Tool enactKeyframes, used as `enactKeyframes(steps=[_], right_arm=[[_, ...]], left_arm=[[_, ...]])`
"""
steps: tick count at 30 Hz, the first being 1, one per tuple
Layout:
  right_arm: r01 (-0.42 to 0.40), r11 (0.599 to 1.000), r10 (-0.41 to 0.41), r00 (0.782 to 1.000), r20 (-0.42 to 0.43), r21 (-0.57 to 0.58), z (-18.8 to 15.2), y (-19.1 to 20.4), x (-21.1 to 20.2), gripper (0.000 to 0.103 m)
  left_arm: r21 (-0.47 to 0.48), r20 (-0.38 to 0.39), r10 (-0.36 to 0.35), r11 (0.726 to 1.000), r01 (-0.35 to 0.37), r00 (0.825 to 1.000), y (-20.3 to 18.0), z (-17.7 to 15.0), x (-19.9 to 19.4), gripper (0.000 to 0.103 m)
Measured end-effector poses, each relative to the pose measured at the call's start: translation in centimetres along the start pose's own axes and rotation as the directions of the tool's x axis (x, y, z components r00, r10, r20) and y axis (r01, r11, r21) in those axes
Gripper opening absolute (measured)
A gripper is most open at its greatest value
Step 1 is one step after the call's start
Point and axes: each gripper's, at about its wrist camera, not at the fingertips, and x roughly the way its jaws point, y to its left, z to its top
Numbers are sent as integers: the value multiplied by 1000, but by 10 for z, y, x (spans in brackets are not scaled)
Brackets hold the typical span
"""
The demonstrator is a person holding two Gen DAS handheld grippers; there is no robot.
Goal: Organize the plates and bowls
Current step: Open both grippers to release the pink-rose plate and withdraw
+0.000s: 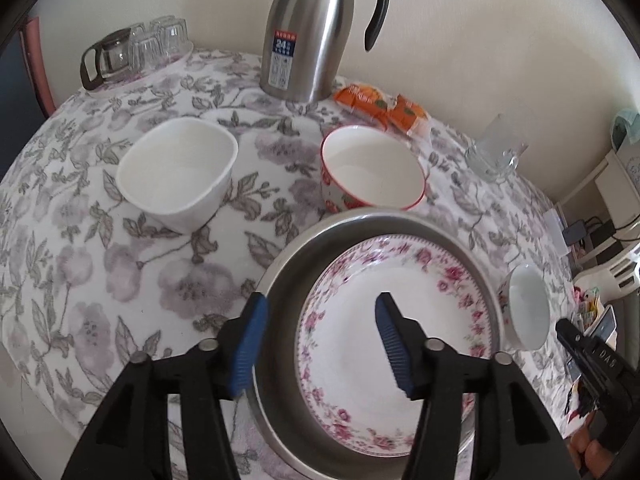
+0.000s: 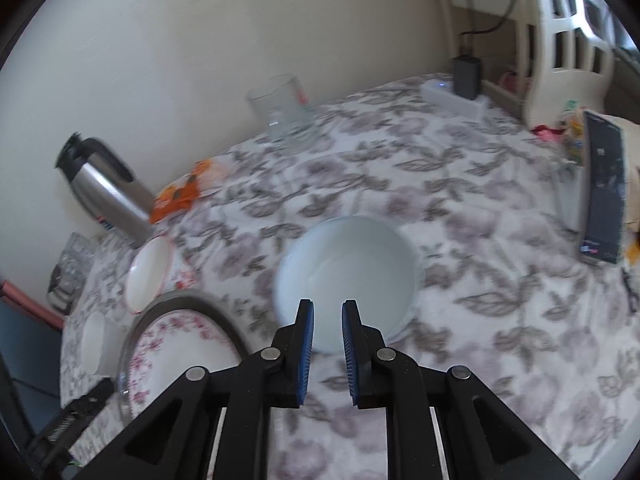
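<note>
A flowery plate [image 1: 400,320] sits inside a round metal pan [image 1: 280,280] on the desk [image 1: 120,272]. The left tongs [image 1: 320,344] are spread wide above the pan's left rim, holding nothing. Behind the pan stand a white bowl [image 1: 178,168] and a red-rimmed bowl [image 1: 372,168], both empty. The right tongs [image 2: 327,350] are narrow (a small gap shows) near the rim of an empty pale bowl [image 2: 346,276]. The steel jug [image 1: 312,28] has a label reading "24".

Pink-flowered white plate [image 1: 400,316] in grey steel dish [image 1: 280,280], grey-purple floral tablecloth [image 1: 120,260], red-rimmed bowl [image 1: 372,168]
</note>
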Motion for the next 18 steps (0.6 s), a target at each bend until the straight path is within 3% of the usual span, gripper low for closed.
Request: enactKeyframes(steps=[5, 7, 10, 12, 16, 18], right_arm=[[14, 999, -13, 1000, -12, 39, 7, -20, 0, 23], [20, 998, -19, 1000, -11, 56, 10, -28, -1, 25], [31, 995, -31, 1000, -7, 94, 13, -43, -2, 31], [48, 992, -48, 999, -7, 119, 14, -52, -2, 41], [65, 989, -64, 998, -13, 135, 17, -61, 0, 47], [71, 988, -70, 997, -16, 136, 17, -63, 3, 56]], left_arm=[[3, 2, 12, 1000, -12, 1000, -19, 9, -3, 61], [14, 8, 12, 1000, -12, 1000, -32, 13, -4, 71], [32, 19, -8, 999, 7, 1000, -52, 19, -5, 75], [55, 27, -17, 998, 16, 999, -67, 22, -4, 90], [94, 22, -67, 993, 64, 998, -93, 24, 2, 91], [99, 5, -89, 991, 89, 996, -103, 24, 7, 91]])
